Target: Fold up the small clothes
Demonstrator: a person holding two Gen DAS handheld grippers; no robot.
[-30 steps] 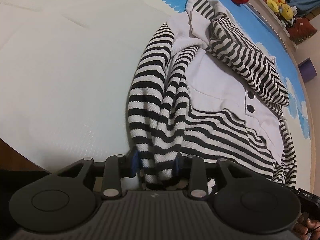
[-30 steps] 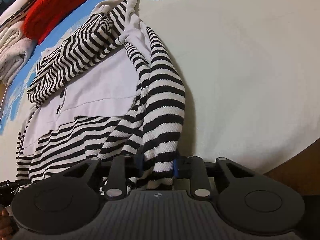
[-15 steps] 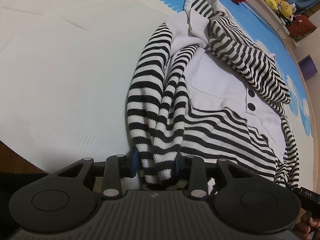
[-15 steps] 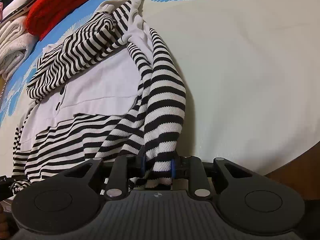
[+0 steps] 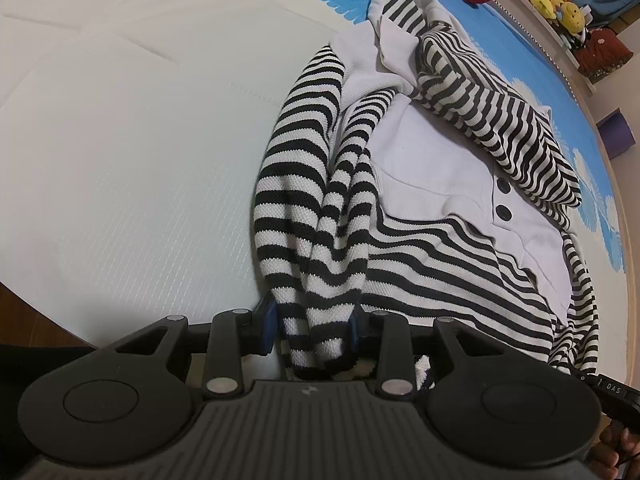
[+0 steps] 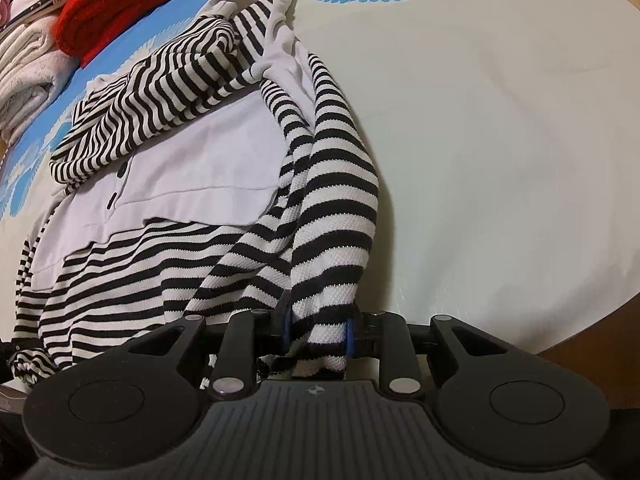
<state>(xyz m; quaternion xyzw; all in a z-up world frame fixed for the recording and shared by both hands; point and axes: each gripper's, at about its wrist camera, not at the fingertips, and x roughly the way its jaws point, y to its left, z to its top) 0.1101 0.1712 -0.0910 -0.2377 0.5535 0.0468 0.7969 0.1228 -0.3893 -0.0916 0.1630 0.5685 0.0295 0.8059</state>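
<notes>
Little has shifted since the earlier frames: both grippers hold the same bunched fabric, and the right gripper (image 6: 317,334) has just eased its jaws slightly wider, cloth still pinched between its blue pads. Nearest in the left view, the left gripper (image 5: 314,326) clenches a gathered fold of the striped sweater (image 5: 432,208), which rises from the jaws and runs away across the pale sheet (image 5: 140,140). Farther on, the sweater's white panel with two dark buttons lies flat, a striped sleeve folded over it. Far left in the right view sit a red knit (image 6: 132,4) and folded towels (image 6: 28,68).
</notes>
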